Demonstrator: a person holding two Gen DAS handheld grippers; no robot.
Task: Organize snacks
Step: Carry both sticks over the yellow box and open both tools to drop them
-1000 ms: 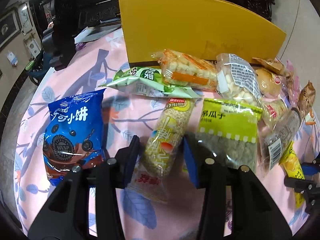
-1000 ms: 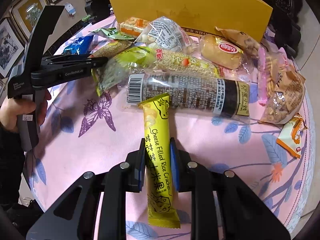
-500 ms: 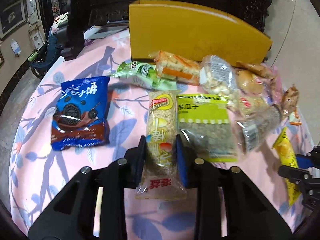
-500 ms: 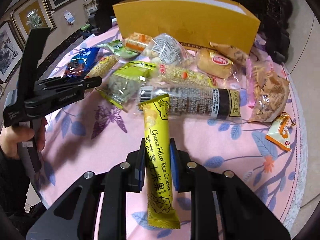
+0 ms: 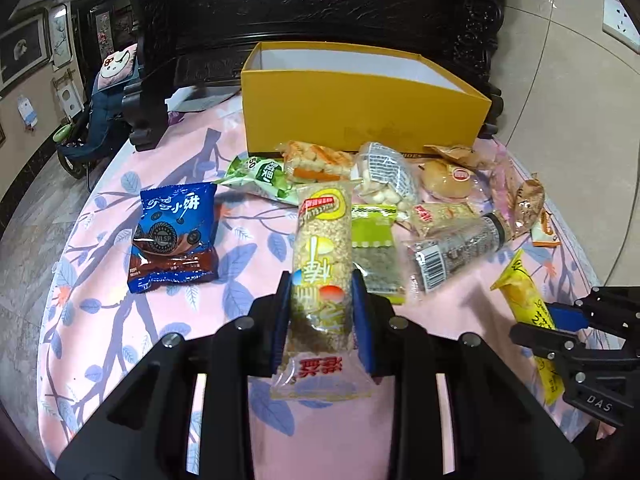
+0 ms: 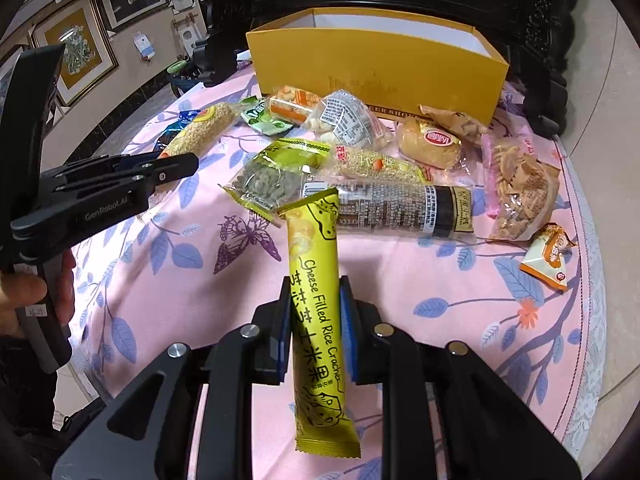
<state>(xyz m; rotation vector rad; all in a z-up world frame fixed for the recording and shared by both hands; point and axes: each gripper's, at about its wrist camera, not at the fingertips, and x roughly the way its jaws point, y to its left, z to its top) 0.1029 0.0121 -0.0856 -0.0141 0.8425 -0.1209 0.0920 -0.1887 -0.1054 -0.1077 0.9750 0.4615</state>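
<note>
My left gripper is shut on a long clear pack of puffed grain bar, lifted off the pink cloth. The right wrist view shows that same gripper from the side, with the grain bar sticking out past it. My right gripper is shut on a yellow cheese rice cracker stick, also raised; in the left wrist view the stick sits in it at the right edge. An open yellow box stands at the back of the table.
Loose snacks lie before the box: a blue cookie bag, a green seed pack, a dark tube pack, a bun, a brown crisps bag, a small orange packet. Dark carved furniture rises behind. A hand holds the left gripper.
The left gripper closed on the grain bar and lifted it. Both grippers rose and drew back with their packs, so the box's open top now shows.
</note>
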